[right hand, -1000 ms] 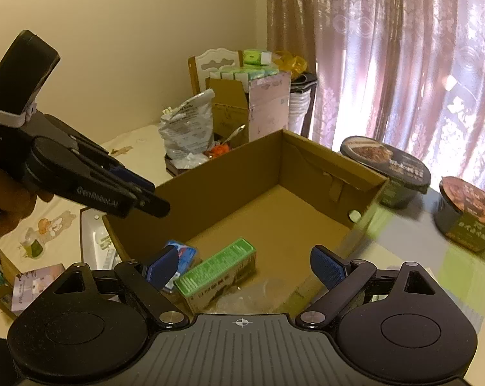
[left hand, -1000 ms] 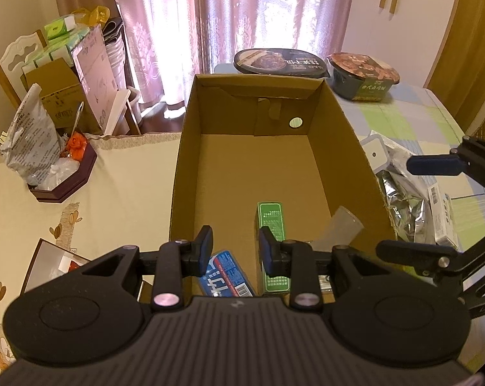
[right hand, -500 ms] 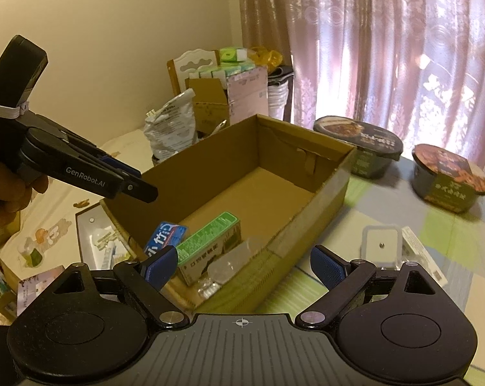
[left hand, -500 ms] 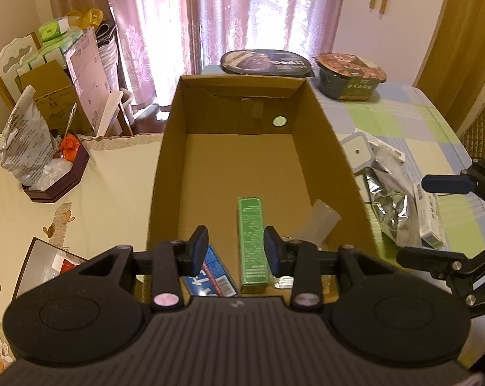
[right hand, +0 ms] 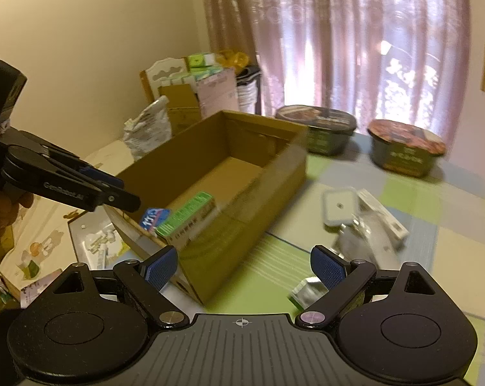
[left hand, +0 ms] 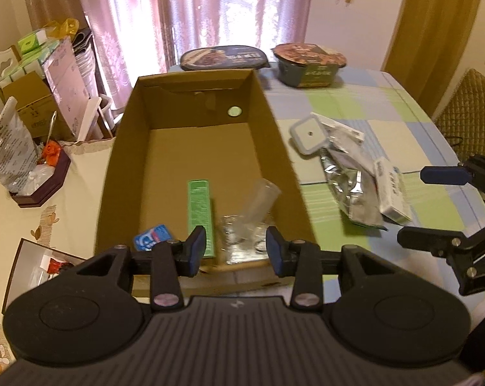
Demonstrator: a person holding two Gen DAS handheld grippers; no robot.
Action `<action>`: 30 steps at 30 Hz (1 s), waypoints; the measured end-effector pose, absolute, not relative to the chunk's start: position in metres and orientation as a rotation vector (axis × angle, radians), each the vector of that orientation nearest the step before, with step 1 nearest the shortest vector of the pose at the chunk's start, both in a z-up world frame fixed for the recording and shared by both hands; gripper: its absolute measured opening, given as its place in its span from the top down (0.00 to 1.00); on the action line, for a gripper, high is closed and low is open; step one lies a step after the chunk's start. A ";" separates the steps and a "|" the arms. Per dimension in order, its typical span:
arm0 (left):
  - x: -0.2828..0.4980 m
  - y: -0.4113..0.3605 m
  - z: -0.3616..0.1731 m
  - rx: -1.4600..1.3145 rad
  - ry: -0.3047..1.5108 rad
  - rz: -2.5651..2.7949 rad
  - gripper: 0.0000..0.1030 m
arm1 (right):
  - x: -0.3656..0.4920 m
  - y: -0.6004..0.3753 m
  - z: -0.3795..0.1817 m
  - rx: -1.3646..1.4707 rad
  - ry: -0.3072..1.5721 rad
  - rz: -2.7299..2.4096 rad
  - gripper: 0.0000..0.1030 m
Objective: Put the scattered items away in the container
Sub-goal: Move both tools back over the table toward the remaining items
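Both hand-held grippers, left and right, have drawn back from the open brown cardboard box, each with its jaws apart and holding nothing, the left's gap wider than a second ago. Inside the box lie a long green carton, a blue packet and a clear plastic piece. On the checked desk beside it, a crumpled silver foil pouch, a white square lidded container and a small white carton wait, so the right one likely goes there next.

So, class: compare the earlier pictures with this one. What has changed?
Both grippers pulled back from the cardboard box; the left gripper opened its jaws wider, and the right gripper swung toward the silver pouch. Box contents stayed put.
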State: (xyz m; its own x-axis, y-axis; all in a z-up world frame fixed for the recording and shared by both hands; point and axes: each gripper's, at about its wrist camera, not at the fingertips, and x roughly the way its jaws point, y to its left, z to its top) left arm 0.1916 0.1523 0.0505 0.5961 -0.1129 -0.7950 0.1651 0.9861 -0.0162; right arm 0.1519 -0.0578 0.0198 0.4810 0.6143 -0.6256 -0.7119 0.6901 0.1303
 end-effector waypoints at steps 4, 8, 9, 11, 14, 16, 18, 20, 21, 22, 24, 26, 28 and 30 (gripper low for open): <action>0.180 0.134 0.055 0.073 0.911 -0.181 0.63 | 0.141 -0.085 0.020 -0.118 0.706 0.768 0.08; 0.165 0.114 0.059 0.077 0.899 -0.202 0.55 | 0.128 -0.115 0.019 -0.078 0.729 0.718 0.08; 0.161 0.107 0.059 0.085 0.893 -0.207 0.48 | 0.125 -0.122 0.019 -0.073 0.733 0.705 0.08; 0.152 0.093 0.060 0.116 0.881 -0.214 0.41 | 0.120 -0.137 0.017 -0.071 0.739 0.682 0.08; 0.139 0.072 0.058 0.144 0.868 -0.239 0.32 | 0.114 -0.156 0.013 -0.059 0.753 0.642 0.08; 0.133 0.059 0.058 0.154 0.861 -0.260 0.25 | 0.111 -0.169 0.011 -0.050 0.763 0.616 0.08; 0.127 0.045 0.057 0.174 0.850 -0.275 0.16 | 0.107 -0.180 0.009 -0.043 0.769 0.594 0.08; 0.121 0.031 0.057 0.204 0.826 -0.282 0.07 | 0.104 -0.190 0.007 -0.036 0.772 0.570 0.08; 0.119 0.025 0.057 0.214 0.815 -0.284 0.04 | 0.104 -0.195 0.006 -0.031 0.775 0.557 0.08; 0.119 0.018 0.056 0.217 0.811 -0.289 0.04 | 0.104 -0.199 0.005 -0.024 0.780 0.544 0.08; 0.121 0.008 0.053 0.212 0.821 -0.303 0.03 | 0.106 -0.206 0.003 -0.010 0.792 0.516 0.08; 0.125 -0.001 0.049 0.207 0.833 -0.317 0.03 | 0.109 -0.212 0.001 0.006 0.803 0.496 0.08; 0.130 -0.008 0.047 0.199 0.844 -0.330 0.03 | 0.114 -0.214 0.000 0.017 0.807 0.487 0.08; 0.137 -0.014 0.045 0.188 0.856 -0.341 0.03 | 0.120 -0.216 -0.002 0.027 0.816 0.485 0.08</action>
